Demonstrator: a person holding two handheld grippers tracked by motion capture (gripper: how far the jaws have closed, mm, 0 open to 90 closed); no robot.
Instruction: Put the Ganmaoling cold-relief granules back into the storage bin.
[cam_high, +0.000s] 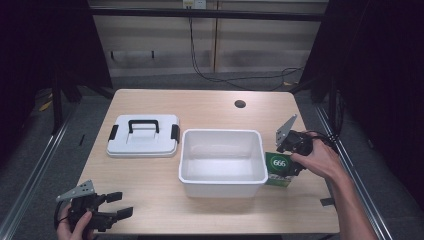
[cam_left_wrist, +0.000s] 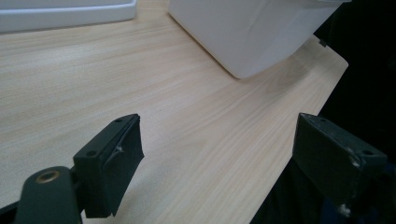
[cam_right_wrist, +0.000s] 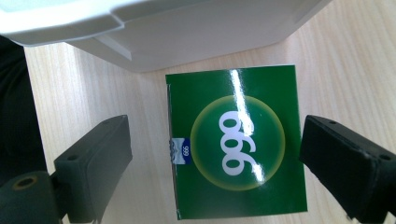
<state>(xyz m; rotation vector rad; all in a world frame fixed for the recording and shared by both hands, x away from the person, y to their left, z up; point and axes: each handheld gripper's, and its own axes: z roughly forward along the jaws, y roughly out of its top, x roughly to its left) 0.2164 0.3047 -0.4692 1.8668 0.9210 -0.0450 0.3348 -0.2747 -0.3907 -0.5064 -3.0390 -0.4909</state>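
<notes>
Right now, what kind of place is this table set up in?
Probably a lab recording rig: a bare wooden table flanked by dark curtains, with cables trailing across the floor, and handheld grippers.

The green box (cam_right_wrist: 236, 142) carries white digits inside a pale yellow-green circle on its top face; in the right gripper view they read "999" sideways, and in the high view (cam_high: 279, 163) "666". A small blue oval on its edge also reads "999".

Bench (cam_high: 150, 195): light wood grain. Bin (cam_high: 222, 176) plain white; lid (cam_high: 143, 136) white with black handle and black clips. Box (cam_right_wrist: 236, 142) glossy green, yellow-green disc, white "999", small blue oval on its edge; both grippers' jaws matte black.
</notes>
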